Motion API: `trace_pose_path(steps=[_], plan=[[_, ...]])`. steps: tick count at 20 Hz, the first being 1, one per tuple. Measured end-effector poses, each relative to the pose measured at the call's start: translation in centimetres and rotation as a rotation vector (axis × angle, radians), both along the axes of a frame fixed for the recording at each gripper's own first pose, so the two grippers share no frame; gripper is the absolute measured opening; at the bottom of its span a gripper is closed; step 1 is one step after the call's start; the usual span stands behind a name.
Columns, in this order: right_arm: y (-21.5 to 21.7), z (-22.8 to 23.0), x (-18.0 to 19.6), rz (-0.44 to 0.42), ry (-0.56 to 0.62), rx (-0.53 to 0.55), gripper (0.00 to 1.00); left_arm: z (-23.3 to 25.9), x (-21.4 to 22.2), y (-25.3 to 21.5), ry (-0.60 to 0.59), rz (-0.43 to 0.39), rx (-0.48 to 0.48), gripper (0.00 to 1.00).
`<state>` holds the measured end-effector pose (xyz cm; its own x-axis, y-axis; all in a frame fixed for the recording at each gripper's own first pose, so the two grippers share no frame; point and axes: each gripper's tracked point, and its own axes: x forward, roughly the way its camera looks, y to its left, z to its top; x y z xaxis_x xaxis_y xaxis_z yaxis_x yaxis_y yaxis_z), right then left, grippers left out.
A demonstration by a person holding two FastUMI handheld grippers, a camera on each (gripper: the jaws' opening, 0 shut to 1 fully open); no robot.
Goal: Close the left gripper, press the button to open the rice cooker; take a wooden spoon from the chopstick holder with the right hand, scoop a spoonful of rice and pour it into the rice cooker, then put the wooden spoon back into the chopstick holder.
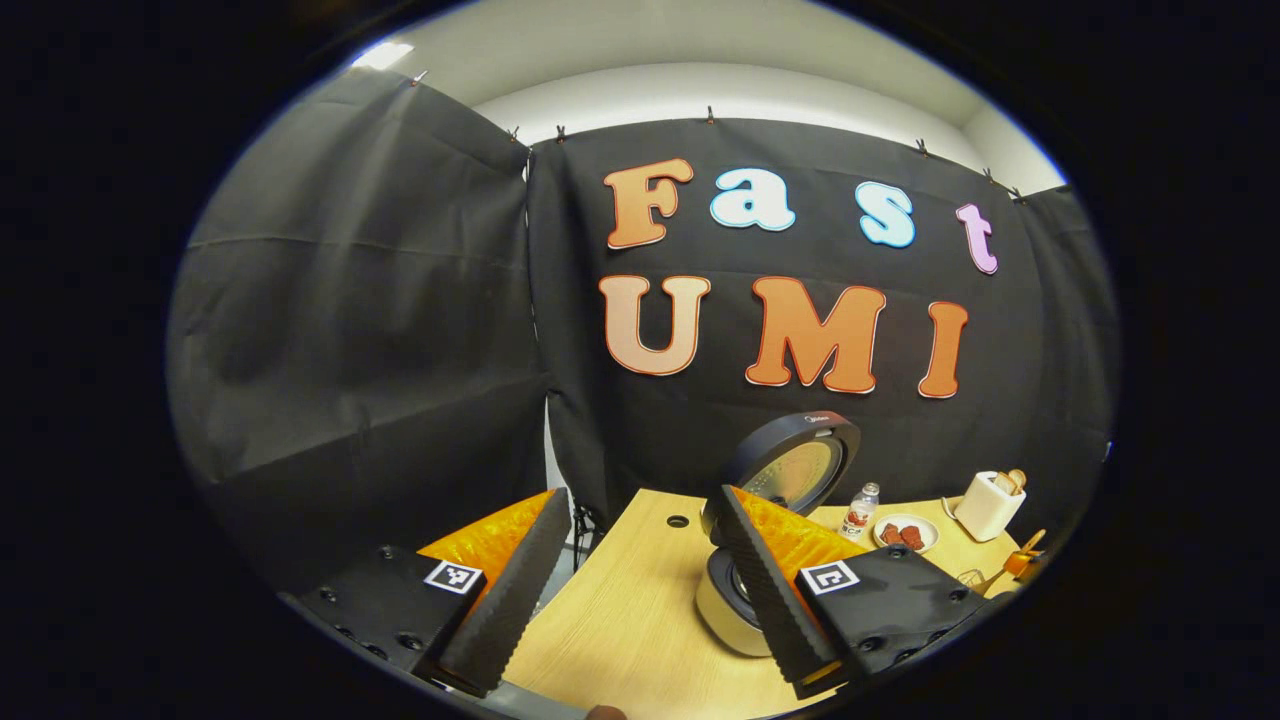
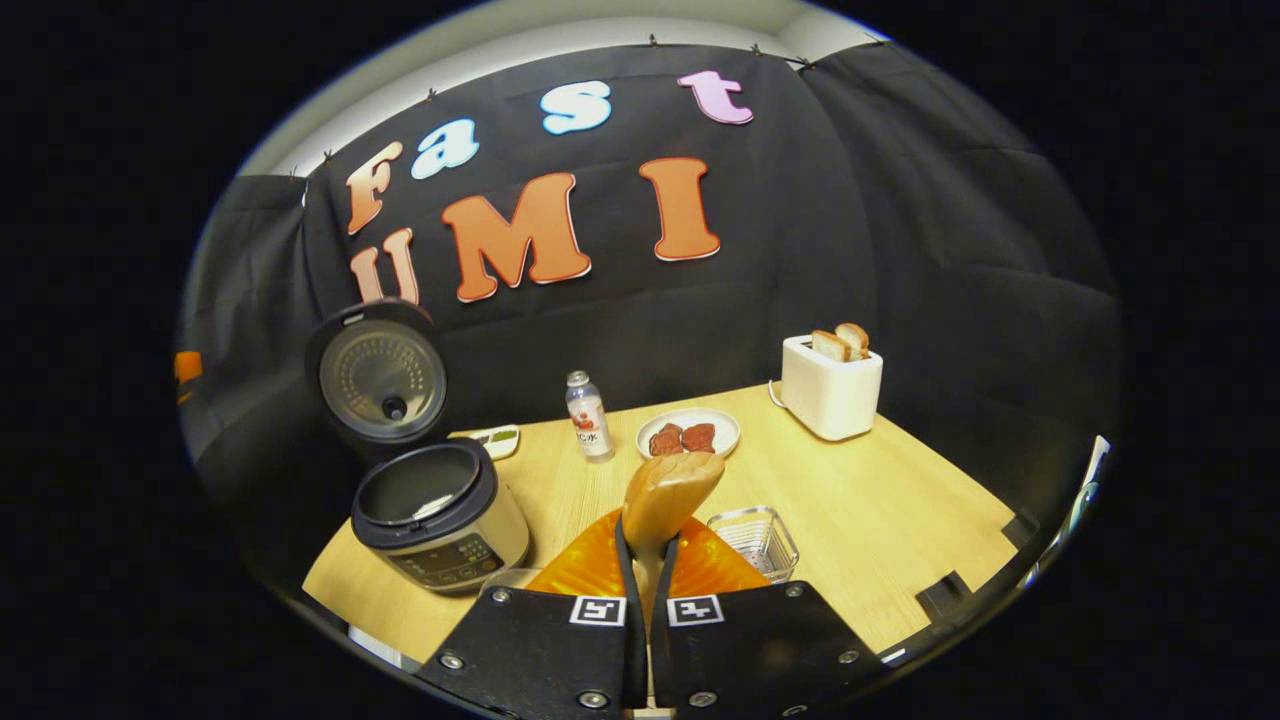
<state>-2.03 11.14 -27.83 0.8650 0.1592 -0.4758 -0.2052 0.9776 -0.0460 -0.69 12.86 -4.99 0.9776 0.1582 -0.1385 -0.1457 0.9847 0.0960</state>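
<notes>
Your left gripper (image 1: 640, 590) is held above the near left part of the table (image 1: 620, 620), its two ribbed, wedge-shaped fingers spread wide apart with nothing between them. Past its right finger (image 1: 770, 590) stands the rice cooker (image 1: 735, 600), partly hidden by that finger, with its round lid (image 1: 795, 465) tipped up.

Your right gripper (image 2: 650, 570) is clamped on the wooden spoon (image 2: 668, 500): both fingers press the slim handle from either side, and the smooth, rounded bowl stands upright above the fingertips. Whether rice lies in the bowl cannot be told from this side.

In the right gripper view the rice cooker (image 2: 440, 515) sits at the near left of the pale wood-grain table (image 2: 880, 520). It is a squat cylinder with a cream body, a dark rim and a button panel on its front. The lid (image 2: 380, 375) stands fully open, showing a dull metal disc ringed with small holes. The inner pot is dark, with a pale patch low inside.

A clear, square ribbed container (image 2: 755, 540) sits just right of the spoon. Farther back stand a small plastic bottle (image 2: 588, 415), a white plate (image 2: 688, 432) with two reddish-brown pieces, and a white boxy toaster (image 2: 832, 385) with two slices of bread poking out.
</notes>
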Motion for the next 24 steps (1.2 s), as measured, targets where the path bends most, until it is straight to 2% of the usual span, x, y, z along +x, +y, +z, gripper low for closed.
trace_pose_path(steps=[2,4,8,13,17,20,23,24], plan=[[0.0,-2.3,-0.8,0.012,0.021,-0.091,0.01,-0.3,-0.2,0.3,0.009,-0.002,0.016,0.99],[0.0,-3.6,-1.7,0.022,0.04,-0.129,0.01,-0.8,-0.2,0.7,0.019,0.003,0.03,0.99],[0.1,-5.2,-2.3,-0.01,0.071,-0.08,0.01,-1.7,-0.6,1.3,0.04,0.011,0.027,0.99],[2.3,-6.6,-3.0,-0.064,0.148,0.168,0.01,-2.7,-0.6,1.5,0.065,0.014,0.02,0.99],[4.0,-7.7,-2.8,-0.1,0.202,0.326,0.01,-2.8,-0.4,1.3,0.068,0.01,0.0,1.0],[3.3,-8.2,-2.4,-0.176,0.248,0.441,0.01,-3.2,-0.3,0.9,0.073,0.004,-0.005,1.0],[4.1,-8.2,-2.0,-0.232,0.31,0.662,0.01,-3.2,0.0,0.5,0.071,-0.003,-0.009,1.0],[3.4,-9.0,-1.6,-0.266,0.321,0.683,0.01,-3.2,0.0,0.3,0.072,-0.006,-0.014,1.0]])
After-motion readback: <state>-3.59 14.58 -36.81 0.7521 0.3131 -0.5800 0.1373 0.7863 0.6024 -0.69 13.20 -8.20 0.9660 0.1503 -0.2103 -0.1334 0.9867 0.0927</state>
